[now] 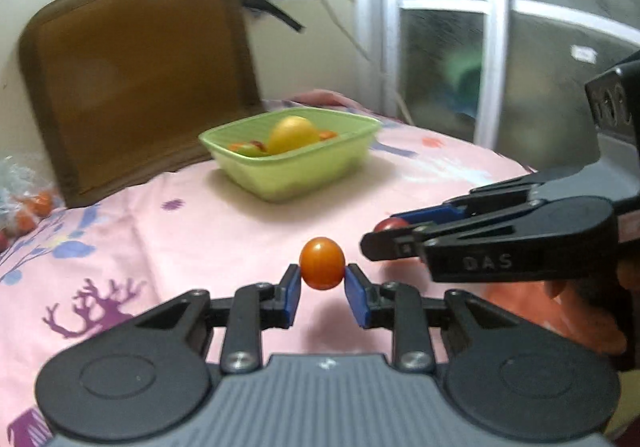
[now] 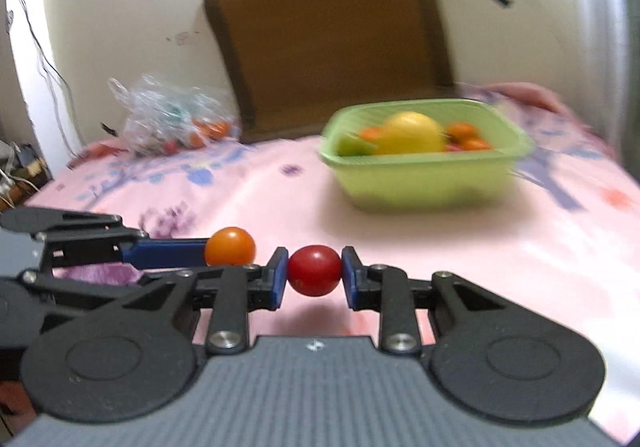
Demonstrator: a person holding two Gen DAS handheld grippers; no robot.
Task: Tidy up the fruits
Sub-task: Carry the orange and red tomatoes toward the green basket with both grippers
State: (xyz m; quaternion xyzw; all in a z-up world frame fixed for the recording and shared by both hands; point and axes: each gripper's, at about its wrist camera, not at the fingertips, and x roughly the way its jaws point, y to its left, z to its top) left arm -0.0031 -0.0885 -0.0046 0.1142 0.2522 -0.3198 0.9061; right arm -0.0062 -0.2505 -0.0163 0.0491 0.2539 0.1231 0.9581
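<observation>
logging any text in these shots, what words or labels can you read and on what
"DAS" – raised letters on the black finger arm of the right gripper, seen from the left wrist view.
Raised marks on the right gripper's black housing at the frame edge: too blurred and cut off to read.
Small stickers on the window glass: too blurred to read.
Nothing readable on the green basket or the pink tablecloth.

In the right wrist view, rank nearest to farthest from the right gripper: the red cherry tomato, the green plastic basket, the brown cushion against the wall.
1. Red cherry tomato, clamped between the right gripper's blue pads.
2. Green plastic basket, ahead to the right on the pink cloth.
3. Brown cushion, farthest, leaning on the wall behind the basket.
</observation>
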